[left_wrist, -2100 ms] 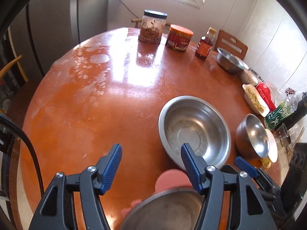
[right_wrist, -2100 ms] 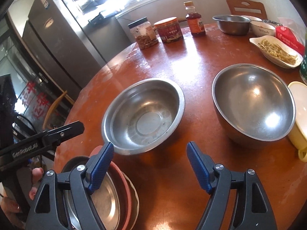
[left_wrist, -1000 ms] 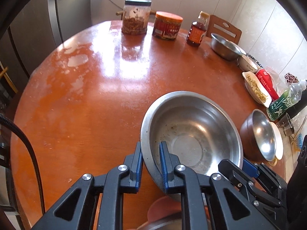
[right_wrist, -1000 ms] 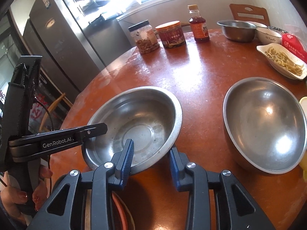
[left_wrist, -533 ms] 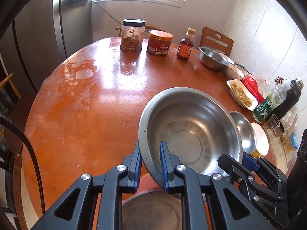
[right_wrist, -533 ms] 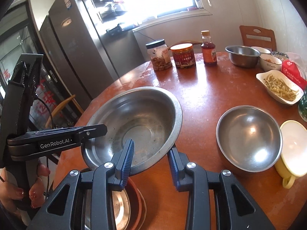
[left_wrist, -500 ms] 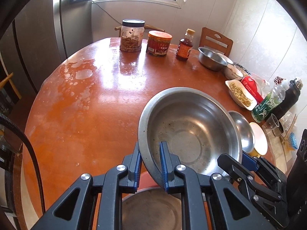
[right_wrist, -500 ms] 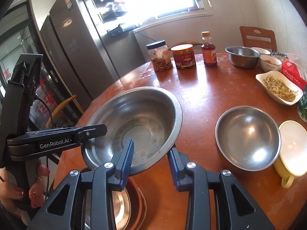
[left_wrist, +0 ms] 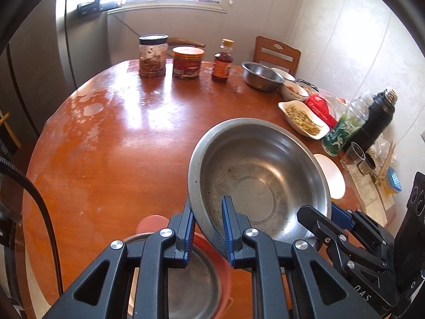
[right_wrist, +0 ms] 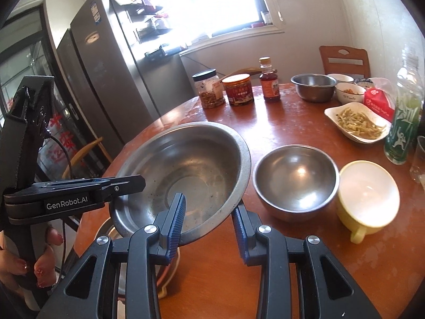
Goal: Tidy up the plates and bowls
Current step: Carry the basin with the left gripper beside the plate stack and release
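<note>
Both the left gripper (left_wrist: 206, 228) and right gripper (right_wrist: 208, 222) are clamped on the wide steel basin's (left_wrist: 260, 178) near rim, carrying it above the near stack of dishes (left_wrist: 196, 279), which probably calls for lowering it level.

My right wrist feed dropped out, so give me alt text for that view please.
Both grippers hold a large steel bowl by its rim above the round wooden table, the right gripper at its near edge and the left gripper at its left side. Beneath it sits a stack of dishes; to the right stand a smaller steel bowl and a yellow cup.
</note>
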`<state>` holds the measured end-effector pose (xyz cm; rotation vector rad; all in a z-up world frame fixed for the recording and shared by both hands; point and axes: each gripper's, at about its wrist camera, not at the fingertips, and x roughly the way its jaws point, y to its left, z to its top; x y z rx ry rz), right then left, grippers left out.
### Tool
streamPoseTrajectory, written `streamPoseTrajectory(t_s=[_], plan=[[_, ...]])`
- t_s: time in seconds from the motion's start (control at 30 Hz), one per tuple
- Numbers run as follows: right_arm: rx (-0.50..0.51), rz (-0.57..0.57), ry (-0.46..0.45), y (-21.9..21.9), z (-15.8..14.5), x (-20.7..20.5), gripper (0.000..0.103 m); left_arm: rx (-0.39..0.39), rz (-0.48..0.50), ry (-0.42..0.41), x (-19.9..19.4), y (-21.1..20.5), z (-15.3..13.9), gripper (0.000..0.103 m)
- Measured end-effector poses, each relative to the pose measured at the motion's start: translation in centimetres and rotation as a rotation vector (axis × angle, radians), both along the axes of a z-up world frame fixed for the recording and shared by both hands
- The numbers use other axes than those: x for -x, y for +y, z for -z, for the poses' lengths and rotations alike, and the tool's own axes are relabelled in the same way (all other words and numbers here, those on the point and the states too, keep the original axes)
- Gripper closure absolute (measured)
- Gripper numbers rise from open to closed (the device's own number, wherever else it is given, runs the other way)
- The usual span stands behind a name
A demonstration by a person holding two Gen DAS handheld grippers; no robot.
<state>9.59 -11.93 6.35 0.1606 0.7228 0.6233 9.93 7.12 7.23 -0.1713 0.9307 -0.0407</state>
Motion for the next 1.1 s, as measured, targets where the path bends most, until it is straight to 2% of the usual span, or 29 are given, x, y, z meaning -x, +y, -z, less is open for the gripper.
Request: streamPoseTrajectory(t_s=[0.57, 1.1], plan=[[-0.003, 0.105, 0.016, -8.2, 1.1, 2.6, 0.067, 0.012, 0.115, -0.009, 1.3, -8.0, 0.8, 0.083], [0.035, 0.113, 0.046, -11.3, 3.3, 4.3, 0.066, 0.01, 0.147, 0.02, 2.6, -11.4, 4.0, 0.082]])
